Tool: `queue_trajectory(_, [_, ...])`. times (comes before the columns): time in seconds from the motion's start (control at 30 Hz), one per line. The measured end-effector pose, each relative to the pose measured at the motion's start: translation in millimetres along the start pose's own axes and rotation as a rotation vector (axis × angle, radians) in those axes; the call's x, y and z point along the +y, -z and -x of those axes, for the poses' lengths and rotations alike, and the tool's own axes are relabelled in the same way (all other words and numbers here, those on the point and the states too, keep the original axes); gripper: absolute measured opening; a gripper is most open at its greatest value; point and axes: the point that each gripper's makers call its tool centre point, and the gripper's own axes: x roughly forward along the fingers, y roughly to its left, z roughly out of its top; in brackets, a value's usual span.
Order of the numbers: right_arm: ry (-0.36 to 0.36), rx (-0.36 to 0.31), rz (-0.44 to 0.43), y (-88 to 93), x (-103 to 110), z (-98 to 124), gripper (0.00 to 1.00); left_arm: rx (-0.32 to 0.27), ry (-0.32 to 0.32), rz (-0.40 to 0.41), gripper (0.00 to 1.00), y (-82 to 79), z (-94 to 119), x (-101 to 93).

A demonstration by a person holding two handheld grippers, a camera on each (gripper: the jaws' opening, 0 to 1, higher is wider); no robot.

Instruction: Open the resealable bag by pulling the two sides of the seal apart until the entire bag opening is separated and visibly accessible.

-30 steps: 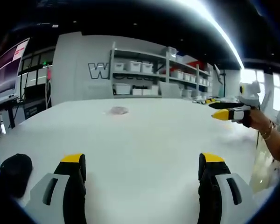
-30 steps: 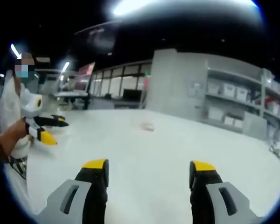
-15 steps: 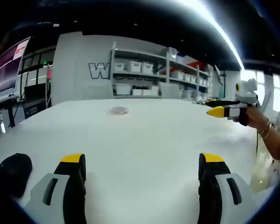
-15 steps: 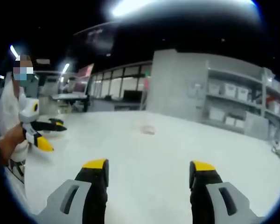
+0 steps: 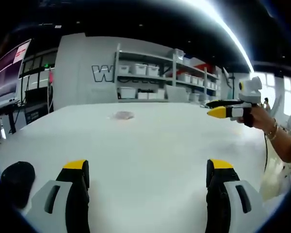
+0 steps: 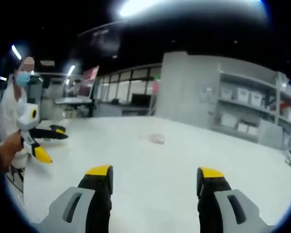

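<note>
A small clear resealable bag (image 5: 122, 115) with something pinkish inside lies flat far out on the white table (image 5: 150, 145); it is also in the right gripper view as the bag (image 6: 156, 139). My left gripper (image 5: 148, 170) is open above the near table, nothing between its yellow-tipped jaws. My right gripper (image 6: 153, 174) is open too and holds nothing. The right gripper (image 5: 215, 108) enters the left gripper view from the right, held in a hand. The left gripper (image 6: 51, 143) shows at the left of the right gripper view. Both are well short of the bag.
A black rounded object (image 5: 18, 177) sits at the table's near left corner. Shelves with white bins (image 5: 155, 80) line the grey wall behind the table. A person in white (image 6: 12, 111) stands at the table's edge.
In the left gripper view, the right gripper has moved left and slightly up. In the right gripper view, the left gripper has shifted left and lower, and the view has drifted a little.
</note>
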Motion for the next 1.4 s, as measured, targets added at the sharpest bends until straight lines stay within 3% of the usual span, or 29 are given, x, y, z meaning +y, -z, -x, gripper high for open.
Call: queue_trajectory(1.4, [-0.034,0.039,-0.034,-5.0,-17.4,-46.6,0.68,0.027,0.009,0.002,0.99,-9.4,-10.4,-2.9])
